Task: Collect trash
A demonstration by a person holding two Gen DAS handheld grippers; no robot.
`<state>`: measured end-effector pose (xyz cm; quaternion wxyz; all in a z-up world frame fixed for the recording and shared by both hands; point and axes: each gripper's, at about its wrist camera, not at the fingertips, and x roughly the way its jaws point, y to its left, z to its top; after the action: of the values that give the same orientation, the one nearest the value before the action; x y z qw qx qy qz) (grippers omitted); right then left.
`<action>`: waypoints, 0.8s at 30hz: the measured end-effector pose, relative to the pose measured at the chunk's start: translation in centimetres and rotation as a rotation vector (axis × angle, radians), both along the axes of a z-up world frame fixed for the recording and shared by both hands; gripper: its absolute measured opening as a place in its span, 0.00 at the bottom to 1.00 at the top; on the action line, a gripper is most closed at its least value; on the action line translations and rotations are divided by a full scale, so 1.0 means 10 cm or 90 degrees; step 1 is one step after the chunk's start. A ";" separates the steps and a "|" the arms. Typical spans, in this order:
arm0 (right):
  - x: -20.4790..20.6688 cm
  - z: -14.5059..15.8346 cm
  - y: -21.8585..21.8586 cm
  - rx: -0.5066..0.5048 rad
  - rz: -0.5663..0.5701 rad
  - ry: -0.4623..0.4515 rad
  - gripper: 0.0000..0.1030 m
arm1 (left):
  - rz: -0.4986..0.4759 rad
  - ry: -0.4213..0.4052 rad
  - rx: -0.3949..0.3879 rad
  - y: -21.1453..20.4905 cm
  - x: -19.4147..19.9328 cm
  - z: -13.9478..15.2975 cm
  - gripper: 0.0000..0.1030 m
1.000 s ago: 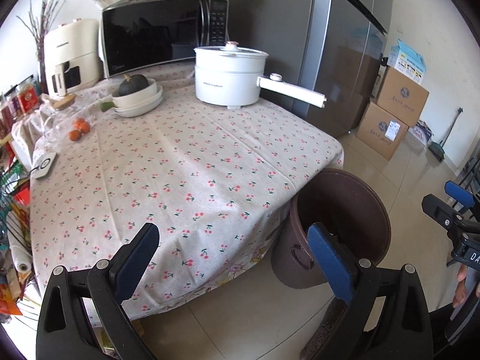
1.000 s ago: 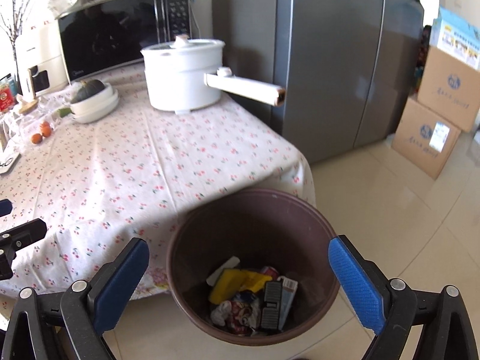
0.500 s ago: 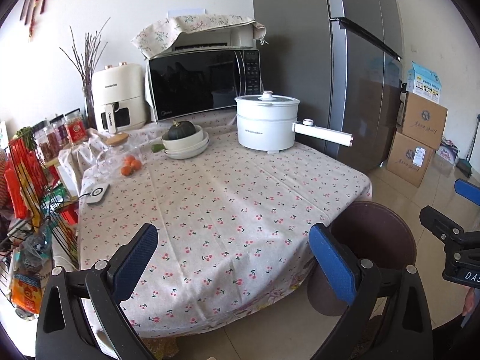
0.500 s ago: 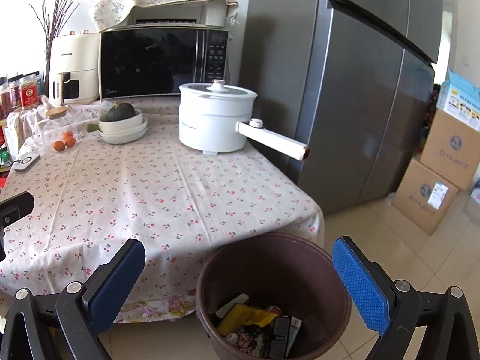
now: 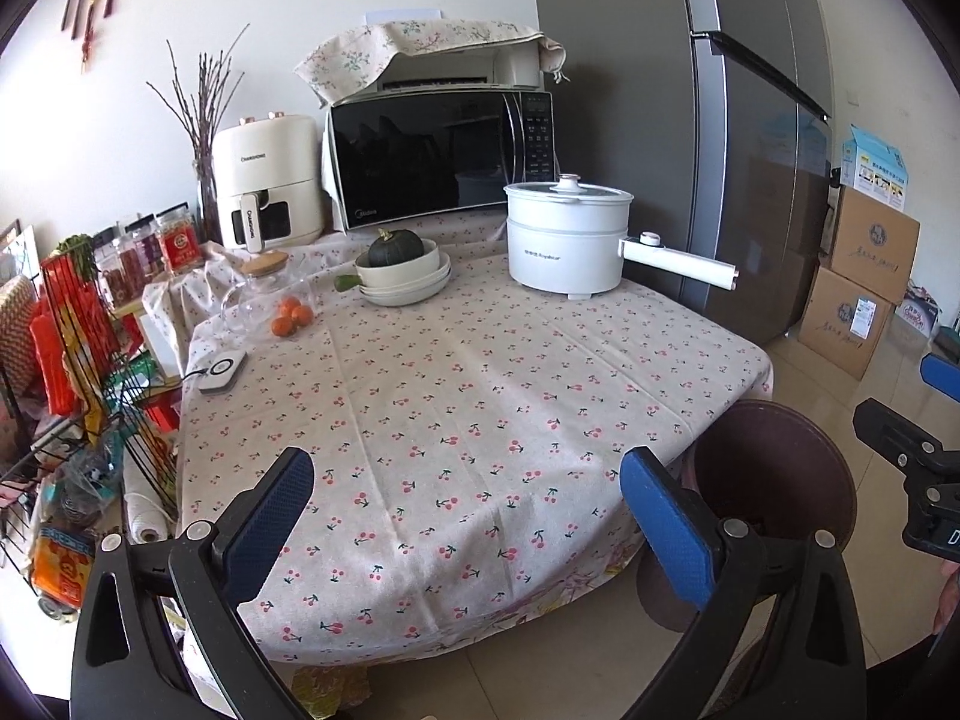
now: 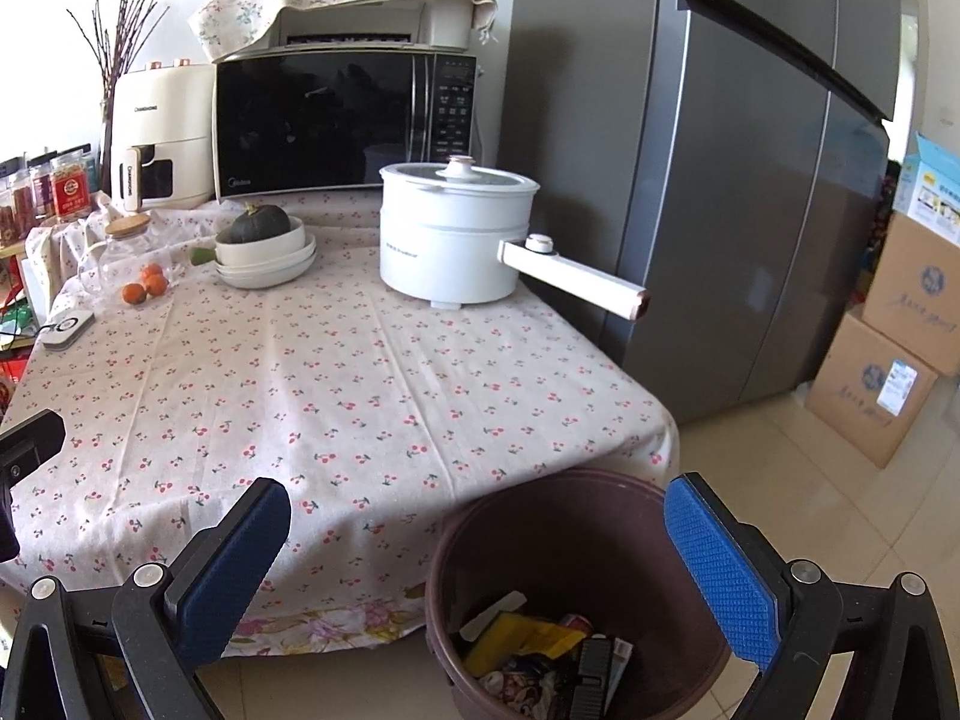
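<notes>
Fingers spread wide on both my grippers, nothing between the blue pads. My left gripper (image 5: 465,510) hangs over the near edge of the table (image 5: 480,396), which wears a cherry-print cloth. My right gripper (image 6: 480,546) sits above the brown trash bin (image 6: 591,594), left pad over the cloth edge, right pad over the bin's far rim. From the left wrist view I also see the right gripper's black frame at the right border.

Bin stands on the tile floor, tucked against the table's near right corner. Inside it: trash (image 6: 540,660), a yellow wrapper, a white scrap, a black ridged piece, some printed packets, all lying low in the bottom. From the left wrist view the same bin (image 5: 774,492) shows only its dark inner wall.

On the table, well apart from the grippers: white electric pot (image 6: 456,234) with lid on, long handle pointing right past the table edge. Just left of it, stacked white bowls (image 6: 267,258) with a dark green squash (image 6: 258,222) on top. Three small oranges (image 6: 145,285) near a glass jar (image 6: 123,252) with a wooden lid. White remote-like device (image 6: 66,327) at the left edge. Microwave (image 6: 336,126) at the back under a floral cover, cream air fryer (image 6: 162,138) beside it. Grey fridge (image 6: 720,180) to the right, cardboard boxes (image 6: 894,348) stacked on the floor beyond it. Wire rack (image 5: 78,372) with packets left of the table.
</notes>
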<state>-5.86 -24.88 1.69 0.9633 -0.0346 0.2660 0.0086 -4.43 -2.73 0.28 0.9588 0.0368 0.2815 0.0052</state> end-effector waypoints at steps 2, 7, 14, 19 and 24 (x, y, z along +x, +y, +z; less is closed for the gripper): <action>0.00 0.00 0.02 -0.003 0.003 -0.001 0.99 | 0.001 0.003 -0.003 0.00 0.01 0.00 1.00; 0.00 -0.02 0.03 -0.005 0.005 0.002 0.99 | 0.001 0.002 -0.009 0.00 0.01 0.01 1.00; 0.01 -0.01 0.00 -0.002 -0.002 0.000 0.99 | -0.004 -0.002 -0.008 -0.02 0.01 0.02 1.00; 0.01 -0.01 -0.03 0.003 -0.008 -0.001 0.99 | -0.006 -0.003 -0.008 -0.04 0.00 0.02 1.00; 0.01 -0.01 -0.07 0.010 -0.012 0.000 0.99 | -0.005 -0.008 -0.006 -0.05 -0.01 0.03 1.00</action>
<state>-5.76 -25.55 1.62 0.9637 -0.0246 0.2659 0.0013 -4.54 -3.19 0.60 0.9607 0.0331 0.2755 0.0001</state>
